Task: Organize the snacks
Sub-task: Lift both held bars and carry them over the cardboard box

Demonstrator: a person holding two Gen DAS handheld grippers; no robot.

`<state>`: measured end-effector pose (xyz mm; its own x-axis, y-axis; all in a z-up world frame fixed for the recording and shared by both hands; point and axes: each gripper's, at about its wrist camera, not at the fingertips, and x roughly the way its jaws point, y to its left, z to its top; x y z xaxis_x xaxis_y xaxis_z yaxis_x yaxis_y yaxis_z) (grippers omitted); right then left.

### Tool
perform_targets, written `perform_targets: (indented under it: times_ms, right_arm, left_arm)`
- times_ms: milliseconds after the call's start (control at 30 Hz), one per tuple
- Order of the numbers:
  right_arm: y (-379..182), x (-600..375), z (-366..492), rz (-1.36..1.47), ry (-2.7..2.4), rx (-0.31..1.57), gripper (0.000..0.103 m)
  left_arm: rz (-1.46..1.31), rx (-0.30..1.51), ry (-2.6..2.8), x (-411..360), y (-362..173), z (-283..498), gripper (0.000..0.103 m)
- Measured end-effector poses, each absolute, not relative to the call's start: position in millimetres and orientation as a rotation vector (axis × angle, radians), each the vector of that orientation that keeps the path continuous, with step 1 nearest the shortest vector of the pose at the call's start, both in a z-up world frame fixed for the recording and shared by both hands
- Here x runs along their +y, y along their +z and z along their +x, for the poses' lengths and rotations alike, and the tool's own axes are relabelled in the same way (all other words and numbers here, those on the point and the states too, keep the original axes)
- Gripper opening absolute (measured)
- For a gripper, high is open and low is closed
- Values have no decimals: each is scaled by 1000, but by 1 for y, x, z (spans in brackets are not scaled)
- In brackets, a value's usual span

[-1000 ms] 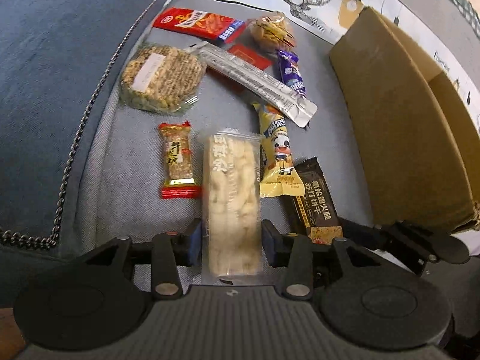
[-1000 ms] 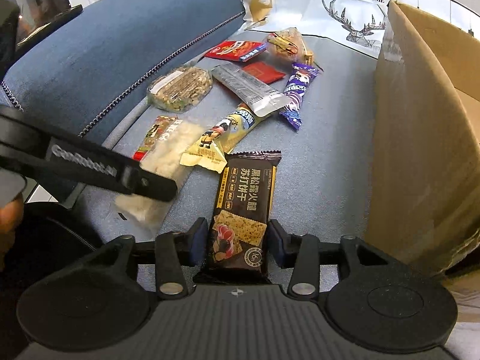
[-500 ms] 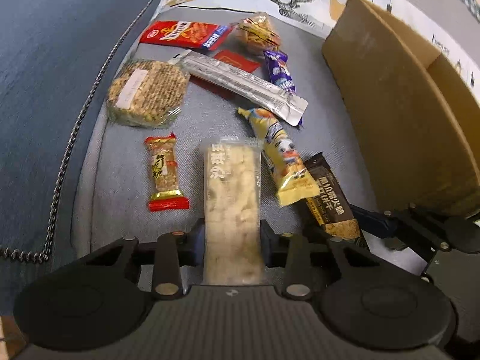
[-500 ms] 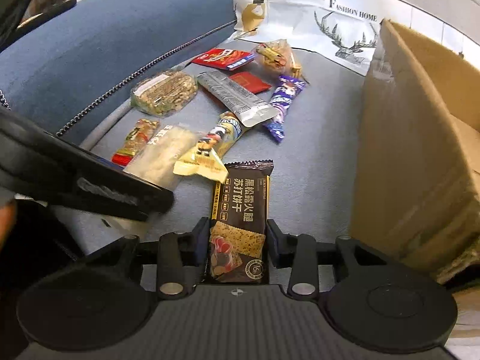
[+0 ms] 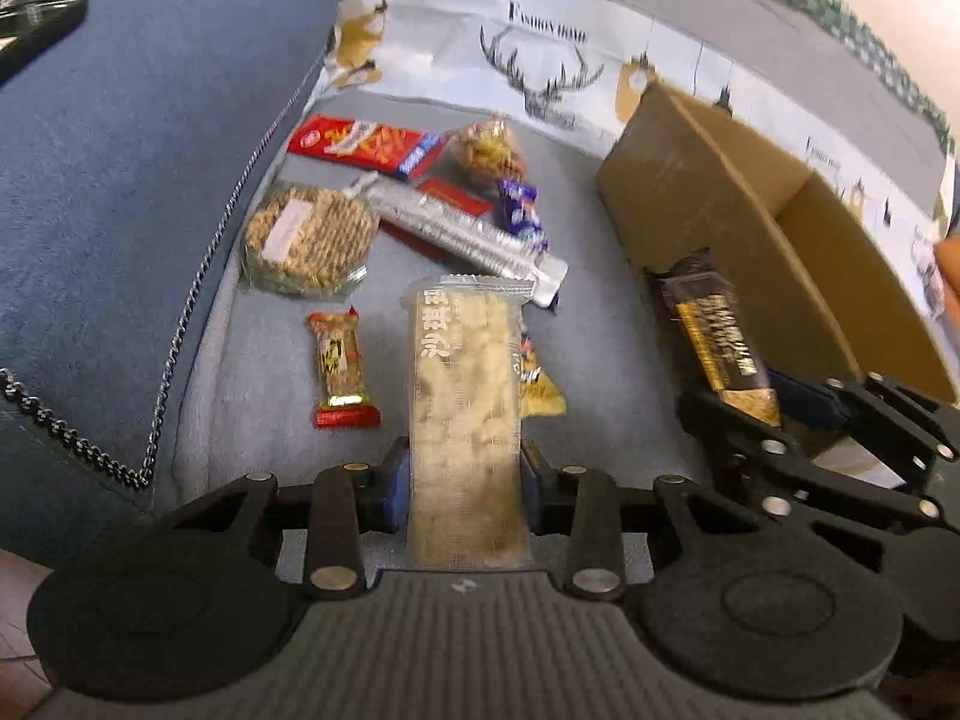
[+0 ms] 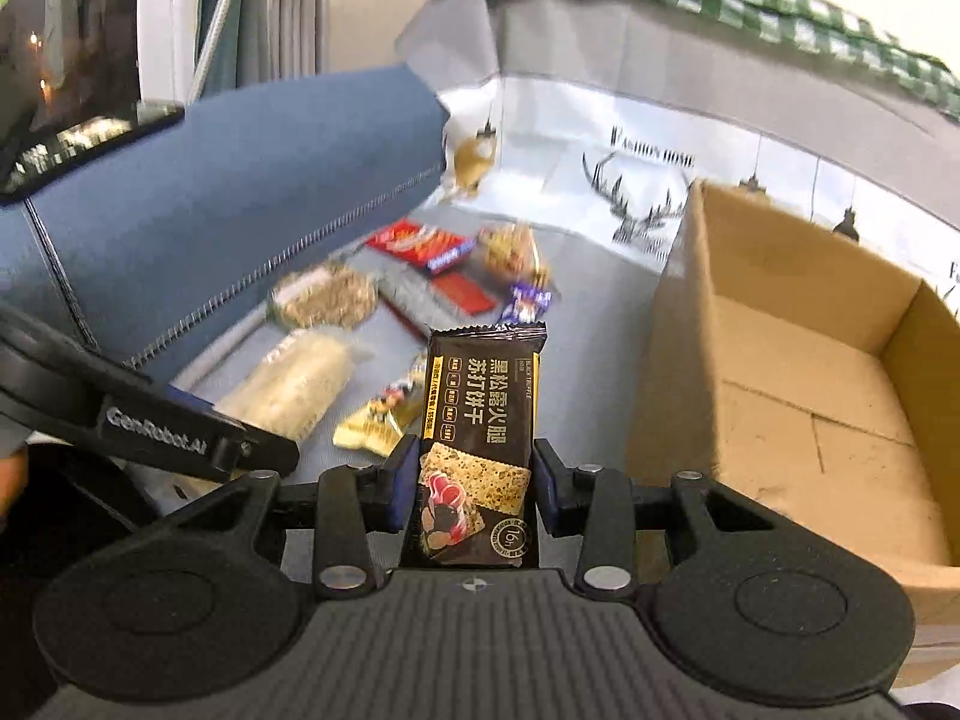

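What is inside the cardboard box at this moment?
The cardboard box shows only its bare brown floor; no snacks are visible. The near corner behind its front wall is hidden.

"GenRobot.AI" on the left tool [image 6: 198,441]; "苏打饼干" and "16" on the dark cracker pack [image 6: 480,420].

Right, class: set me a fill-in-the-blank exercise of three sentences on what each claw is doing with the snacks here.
1. The left claw is shut on the long pale ____ pack.
2. The right claw grips a dark ____ pack.
3. Beside the right claw stands an open ____ box.

Missing words: rice-cake; cracker; cardboard
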<state>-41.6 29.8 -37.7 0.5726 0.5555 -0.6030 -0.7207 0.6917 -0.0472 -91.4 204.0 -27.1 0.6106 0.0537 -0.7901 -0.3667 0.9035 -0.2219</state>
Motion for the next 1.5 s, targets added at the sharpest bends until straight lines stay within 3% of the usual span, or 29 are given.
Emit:
perform_targets:
  times_ms: [400,633,1500]
  right_arm:
    - [11,-20,-60,-217,780,425,41]
    - [7,-62,-47,-188,706,398,41]
    - [32,-207,59,107,500,323,41]
  left_arm:
    - [-481,731,258,216,-11,-103,39]
    - [-443,687,219,212,-7,-100,39]
    - [-206,714,205,162,3,-82,39]
